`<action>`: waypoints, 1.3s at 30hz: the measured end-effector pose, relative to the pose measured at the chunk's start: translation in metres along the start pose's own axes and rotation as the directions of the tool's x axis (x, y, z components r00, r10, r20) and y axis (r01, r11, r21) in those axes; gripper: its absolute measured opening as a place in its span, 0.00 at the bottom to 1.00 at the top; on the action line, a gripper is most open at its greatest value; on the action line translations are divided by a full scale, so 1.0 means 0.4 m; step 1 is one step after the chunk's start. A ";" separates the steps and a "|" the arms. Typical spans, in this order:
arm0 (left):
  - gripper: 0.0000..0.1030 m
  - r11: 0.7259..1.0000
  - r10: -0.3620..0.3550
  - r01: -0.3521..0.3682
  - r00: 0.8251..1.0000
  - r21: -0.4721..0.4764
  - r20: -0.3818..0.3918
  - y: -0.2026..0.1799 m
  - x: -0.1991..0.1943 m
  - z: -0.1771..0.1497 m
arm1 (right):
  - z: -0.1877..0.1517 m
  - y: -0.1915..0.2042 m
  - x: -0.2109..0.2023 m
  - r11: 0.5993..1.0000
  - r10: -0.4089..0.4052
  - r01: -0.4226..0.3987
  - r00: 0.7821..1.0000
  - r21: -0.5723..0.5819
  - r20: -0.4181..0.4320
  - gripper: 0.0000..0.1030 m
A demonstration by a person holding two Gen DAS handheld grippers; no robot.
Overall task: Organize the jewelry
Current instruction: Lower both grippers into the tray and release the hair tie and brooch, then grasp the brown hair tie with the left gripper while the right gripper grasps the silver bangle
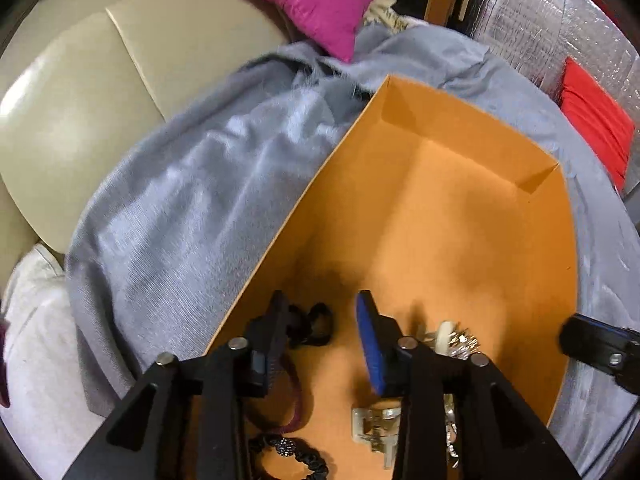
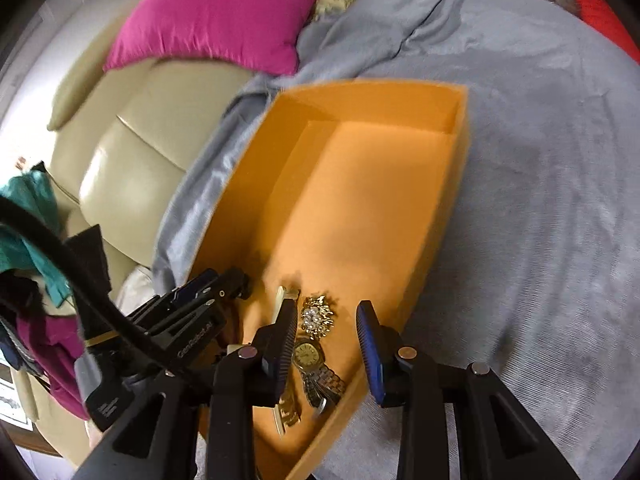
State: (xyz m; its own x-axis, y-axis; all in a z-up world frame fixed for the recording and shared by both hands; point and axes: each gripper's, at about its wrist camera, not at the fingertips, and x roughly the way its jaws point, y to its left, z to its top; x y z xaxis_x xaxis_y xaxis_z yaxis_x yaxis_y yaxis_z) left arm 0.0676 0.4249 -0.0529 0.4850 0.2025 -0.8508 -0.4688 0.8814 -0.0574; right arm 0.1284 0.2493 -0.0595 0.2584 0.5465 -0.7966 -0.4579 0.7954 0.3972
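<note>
An open orange box [image 1: 460, 208] [image 2: 384, 184] lies on a grey cloth. At its near end lie a black beaded bracelet [image 1: 296, 456], a black scrunchie-like loop [image 1: 316, 324], a maroon band [image 1: 296, 404], a silver clasp piece [image 1: 372, 428] and a sparkly brooch [image 1: 460, 342]. In the right wrist view a gold watch [image 2: 310, 356] and a gold brooch [image 2: 318, 316] lie in the box. My left gripper [image 1: 322, 320] is open and empty above the near end. My right gripper [image 2: 326, 332] is open, its jaws either side of the watch and brooch, over the box's right wall.
A grey cloth [image 1: 208, 200] [image 2: 540, 200] covers the surface under the box. A beige leather sofa [image 1: 80, 120] with a magenta cushion [image 2: 224, 12] lies behind. A red item [image 1: 596, 120] lies at the far right. The left gripper's body [image 2: 188, 320] shows beside the right one.
</note>
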 end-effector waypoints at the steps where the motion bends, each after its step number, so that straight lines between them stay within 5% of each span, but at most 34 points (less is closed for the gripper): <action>1: 0.37 1.000 0.007 -0.007 1.000 0.006 0.017 -0.007 -0.008 0.006 | -0.006 -0.009 -0.023 1.000 0.003 -0.004 1.000 0.008 0.019 0.33; 8: 0.47 0.997 0.063 -0.073 0.974 0.038 0.218 -0.110 -0.123 0.024 | -0.071 -0.162 -0.215 0.995 0.007 -0.022 0.988 0.097 0.153 0.33; 12: 0.54 0.993 -0.009 -0.032 0.936 0.111 0.352 -0.249 -0.202 0.013 | -0.138 -0.311 -0.325 0.981 -0.025 -0.018 0.975 0.191 0.223 0.33; 16: 0.59 0.972 -0.129 0.037 0.908 0.232 0.398 -0.409 -0.242 -0.017 | -0.232 -0.488 -0.439 0.954 -0.082 -0.003 0.959 0.300 0.270 0.33; 23: 0.59 0.870 -0.346 0.200 0.899 0.450 0.270 -0.704 -0.239 -0.123 | -0.429 -0.798 -0.647 0.862 -0.165 -0.069 0.899 0.502 0.406 0.34; 29: 0.59 0.764 -0.472 0.322 0.869 0.559 0.145 -0.891 -0.236 -0.209 | -0.562 -1.032 -0.742 0.732 -0.203 -0.225 0.829 0.643 0.521 0.34; 36: 0.59 0.679 -0.579 0.487 0.815 0.550 -0.006 -1.030 -0.212 -0.281 | -0.573 -1.154 -0.754 0.671 -0.201 -0.280 0.822 0.686 0.532 0.34; 39: 0.59 0.641 -0.618 0.540 0.785 0.546 -0.051 -1.089 -0.204 -0.304 | -0.565 -1.187 -0.739 0.671 -0.187 -0.262 0.846 0.694 0.500 0.34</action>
State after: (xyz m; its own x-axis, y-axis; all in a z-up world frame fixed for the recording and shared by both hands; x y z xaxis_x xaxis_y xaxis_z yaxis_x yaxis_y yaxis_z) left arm 0.1424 -0.0275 -0.0221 0.6327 -0.4072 -0.6587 0.3643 0.9071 -0.2108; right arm 0.0771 -0.3490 -0.1158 0.7294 0.4443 -0.5201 0.2154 0.5725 0.7911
